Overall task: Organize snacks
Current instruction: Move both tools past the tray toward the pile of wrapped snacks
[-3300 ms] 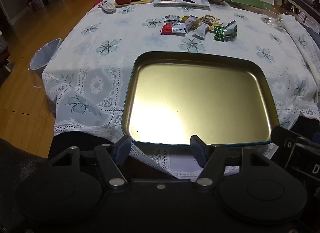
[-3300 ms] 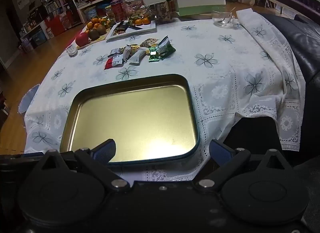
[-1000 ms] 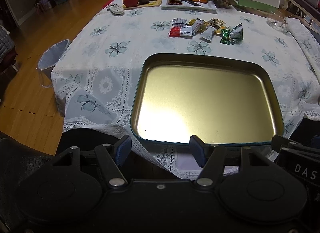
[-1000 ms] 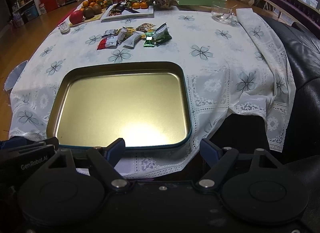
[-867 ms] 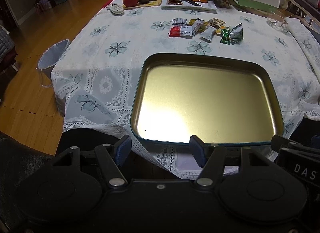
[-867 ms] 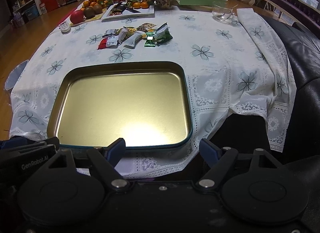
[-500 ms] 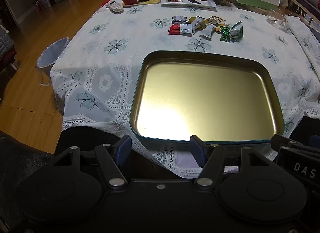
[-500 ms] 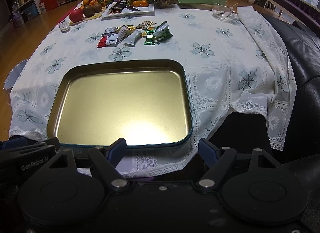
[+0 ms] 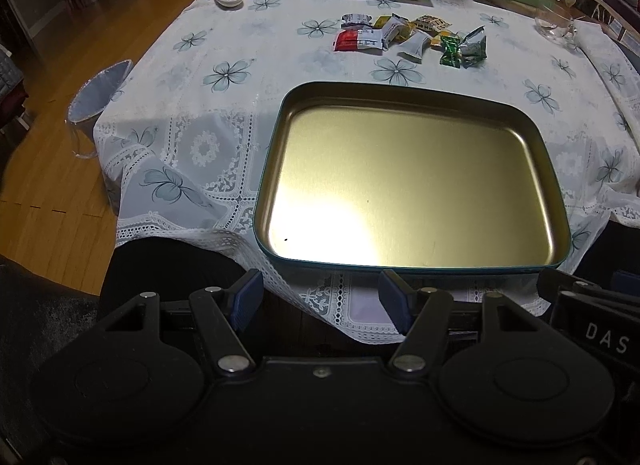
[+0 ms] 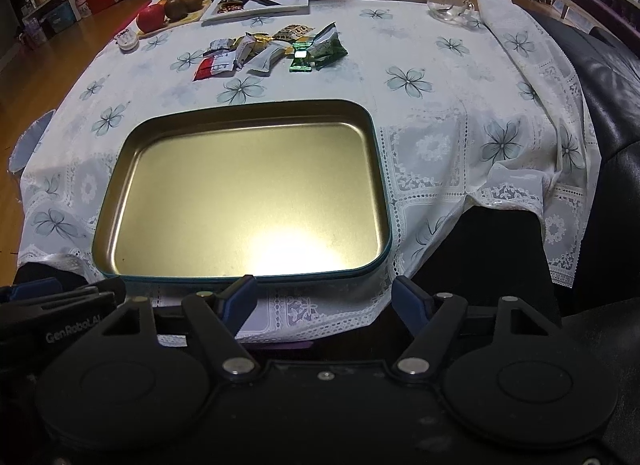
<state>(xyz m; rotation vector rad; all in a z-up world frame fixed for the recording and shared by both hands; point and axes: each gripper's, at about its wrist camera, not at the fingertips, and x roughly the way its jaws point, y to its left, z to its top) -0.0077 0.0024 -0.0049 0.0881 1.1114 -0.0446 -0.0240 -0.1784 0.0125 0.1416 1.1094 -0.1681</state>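
Snacks [image 9: 412, 39] are lying in a loose cluster on the flowered tablecloth [image 9: 240, 45], beyond the far rim of the gold tin tray [image 9: 416, 181], well apart from my tools. I am holding the left gripper [image 9: 320, 295] and right gripper [image 10: 326, 297] just short of the tray's near edge, both with jaws spread and gripping nothing.
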